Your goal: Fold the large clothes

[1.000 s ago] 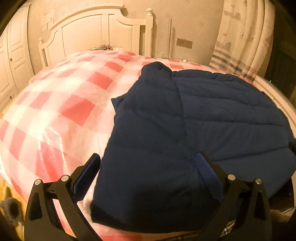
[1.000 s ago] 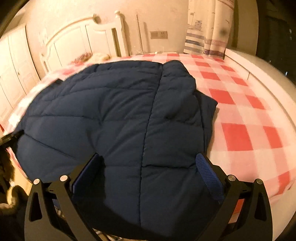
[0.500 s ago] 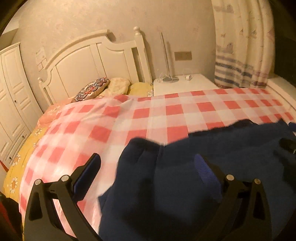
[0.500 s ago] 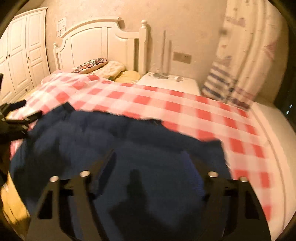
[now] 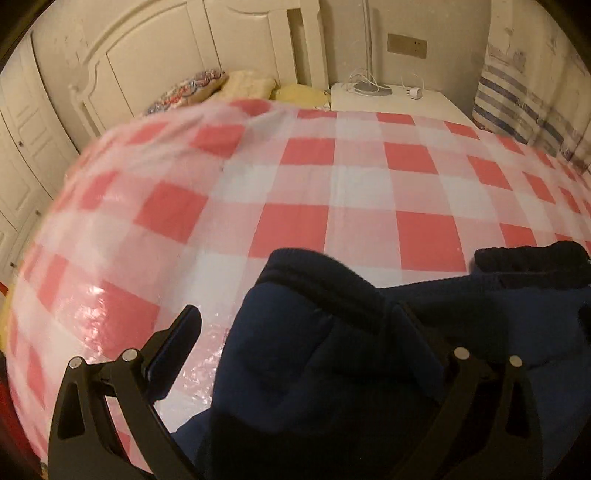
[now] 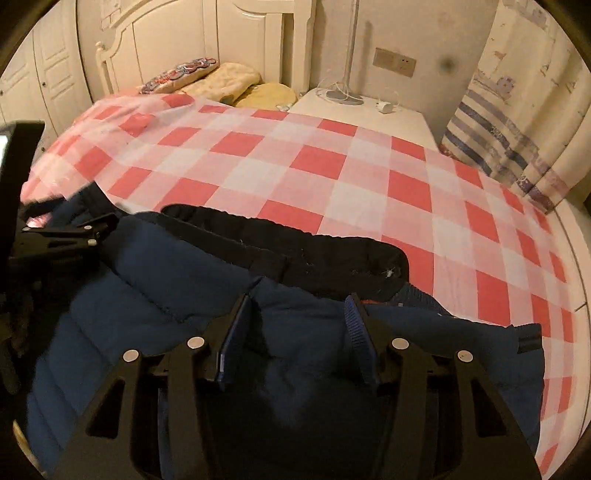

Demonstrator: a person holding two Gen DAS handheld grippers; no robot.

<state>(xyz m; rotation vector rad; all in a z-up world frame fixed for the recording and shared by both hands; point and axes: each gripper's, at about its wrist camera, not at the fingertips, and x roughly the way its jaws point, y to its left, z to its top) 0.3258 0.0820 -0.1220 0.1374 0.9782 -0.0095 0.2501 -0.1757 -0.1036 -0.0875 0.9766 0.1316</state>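
Note:
A navy quilted padded garment [image 6: 155,317] lies across the near part of the bed, on a red-and-white check cover [image 6: 317,162]. Its dark ribbed edge [image 6: 332,254] faces the headboard. My right gripper [image 6: 297,306] sits just behind that edge. Its jaws are closing, with a puffed fold of the navy fabric bunched between the blue pads [image 6: 356,325]. In the left wrist view my left gripper [image 5: 295,325] stands wide open over the garment's [image 5: 332,387] left end, one finger above the bare cover and the other above the fabric. From the right wrist view, the left gripper [image 6: 107,229] appears at the garment's far left end.
A white headboard [image 6: 258,33] and several pillows [image 6: 221,81] are at the far end of the bed. A white nightstand [image 6: 369,110] holds a lamp base and a charger. A striped curtain [image 6: 517,122] hangs at the right, and white wardrobe doors [image 5: 22,147] stand at the left.
Both grippers have travelled forward over the garment, from its near hem to its dark ribbed edge. The right jaws went from wide apart to narrow around a fold. The left jaws stayed wide.

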